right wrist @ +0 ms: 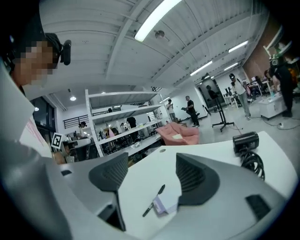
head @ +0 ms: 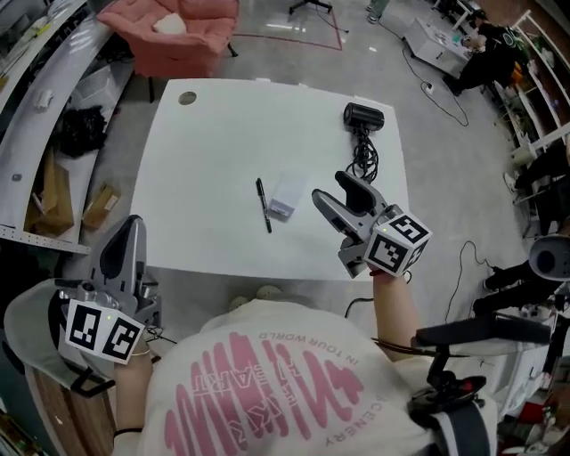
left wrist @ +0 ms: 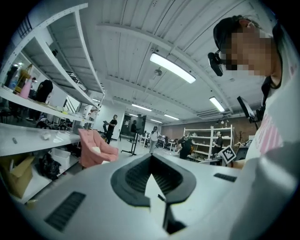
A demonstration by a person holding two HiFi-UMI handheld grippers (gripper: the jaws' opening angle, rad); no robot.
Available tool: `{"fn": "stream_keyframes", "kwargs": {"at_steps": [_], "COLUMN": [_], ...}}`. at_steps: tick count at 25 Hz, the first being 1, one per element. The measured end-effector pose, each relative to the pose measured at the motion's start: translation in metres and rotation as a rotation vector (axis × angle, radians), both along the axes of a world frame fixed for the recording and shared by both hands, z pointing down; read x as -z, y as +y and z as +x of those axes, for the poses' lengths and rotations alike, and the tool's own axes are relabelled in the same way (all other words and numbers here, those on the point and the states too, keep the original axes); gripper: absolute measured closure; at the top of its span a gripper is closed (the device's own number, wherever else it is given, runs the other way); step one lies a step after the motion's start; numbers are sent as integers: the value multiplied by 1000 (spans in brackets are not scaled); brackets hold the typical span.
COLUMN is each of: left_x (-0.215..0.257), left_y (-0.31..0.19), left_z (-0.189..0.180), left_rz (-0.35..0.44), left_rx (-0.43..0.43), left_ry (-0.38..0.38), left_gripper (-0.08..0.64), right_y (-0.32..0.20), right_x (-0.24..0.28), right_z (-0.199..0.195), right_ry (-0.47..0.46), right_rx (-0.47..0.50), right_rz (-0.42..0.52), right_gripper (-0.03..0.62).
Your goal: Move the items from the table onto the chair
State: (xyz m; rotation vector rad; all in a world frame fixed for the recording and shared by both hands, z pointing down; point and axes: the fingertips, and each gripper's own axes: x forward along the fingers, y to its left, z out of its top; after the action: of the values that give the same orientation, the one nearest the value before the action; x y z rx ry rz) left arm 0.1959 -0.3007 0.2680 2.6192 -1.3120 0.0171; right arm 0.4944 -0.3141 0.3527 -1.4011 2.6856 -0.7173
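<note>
A black pen [head: 263, 205] and a small white pack [head: 287, 196] lie side by side at the middle of the white table [head: 205, 151]. A black webcam [head: 363, 114] with its coiled cable [head: 363, 158] sits at the table's right. My right gripper [head: 329, 185] hovers over the table's near right, just right of the pack, open and empty. Its own view shows the pen [right wrist: 154, 200] and pack [right wrist: 164, 202] below and between the spread jaws. My left gripper [head: 132, 227] is off the table's near left corner, shut and empty. The pink chair [head: 174, 36] stands beyond the table with a white item [head: 169, 24] on its seat.
Cardboard boxes [head: 102, 205] and a black bag [head: 80, 129] lie on the floor left of the table, under long shelves [head: 36, 80]. Cables trail across the floor on the right, near a seated person [head: 485, 49]. A round hole [head: 186, 98] marks the table's far left corner.
</note>
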Motion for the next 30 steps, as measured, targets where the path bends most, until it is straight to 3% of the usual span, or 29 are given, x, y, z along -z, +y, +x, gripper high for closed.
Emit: {"fn": "stream_keyframes", "kwargs": {"at_steps": [6,12,20,26,30], "left_x": [-2,-11,-20,-24,-27], "left_y": [7,21,57,74,83], "left_z": [-8,1,-3,-1,-4], "left_rz": [-19,-58,-83,-104,-104], "left_rx": [121,230,353,399,428], "left_ry": [-40,-119,-131,-149,-143], "left_gripper": [551,551,551,551,551], "right_y": [-31,-46,-40,-46,-50], "right_x": [-60,-143,-194,-204,-199], "right_z": [-11,-32,-42,-45,-41], "right_ry": [177,458,584,609,577], "right_rx": [166,429,547,569,549], "right_rz": [-66,-173,-238,-243,-247], "right_gripper": [139,4,-2,0,12]}}
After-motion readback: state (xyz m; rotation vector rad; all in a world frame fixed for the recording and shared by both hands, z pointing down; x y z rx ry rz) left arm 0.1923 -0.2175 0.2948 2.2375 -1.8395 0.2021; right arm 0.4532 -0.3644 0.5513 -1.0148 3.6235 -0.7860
